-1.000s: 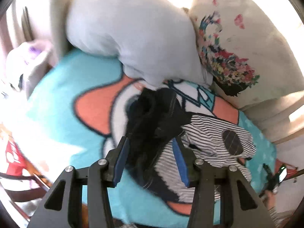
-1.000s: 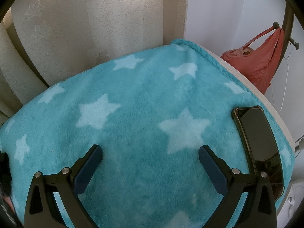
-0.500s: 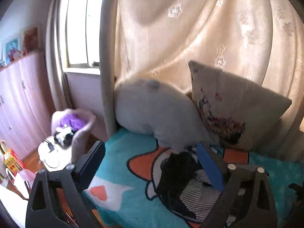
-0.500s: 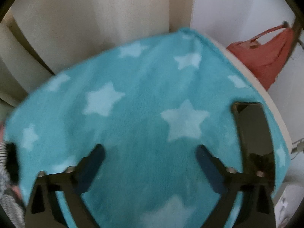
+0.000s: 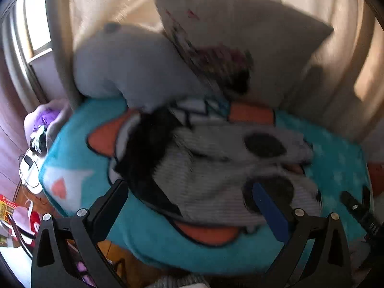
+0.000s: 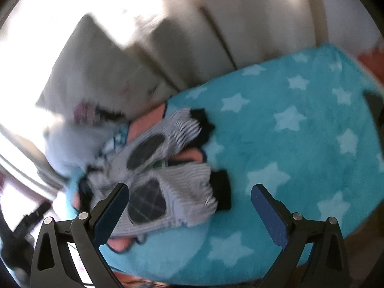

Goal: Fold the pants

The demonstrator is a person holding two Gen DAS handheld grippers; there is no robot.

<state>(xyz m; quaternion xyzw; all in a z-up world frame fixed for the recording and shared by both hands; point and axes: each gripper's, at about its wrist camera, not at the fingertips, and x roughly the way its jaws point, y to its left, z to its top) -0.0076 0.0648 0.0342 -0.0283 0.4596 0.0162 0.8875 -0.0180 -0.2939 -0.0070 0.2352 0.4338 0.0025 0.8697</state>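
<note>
The striped grey-and-white pants (image 5: 211,175) with dark knee patches and a black waist lie crumpled on the teal blanket (image 5: 79,144). In the right wrist view the pants (image 6: 172,187) show two legs with black cuffs pointing right. My left gripper (image 5: 192,211) is open and empty, held above the near edge of the pants. My right gripper (image 6: 189,211) is open and empty, over the lower pant leg and its cuff.
A grey pillow (image 5: 134,67) and a flowered cushion (image 5: 235,38) lean against the curtain behind the pants. The starred part of the blanket (image 6: 300,132) spreads to the right. A dark phone (image 6: 374,105) lies at its far right edge. The bed edge and floor lie below.
Both grippers swung: the left one opened wide and dropped back toward the pants, and the right one turned left from the bare starred blanket until the pants came under it.
</note>
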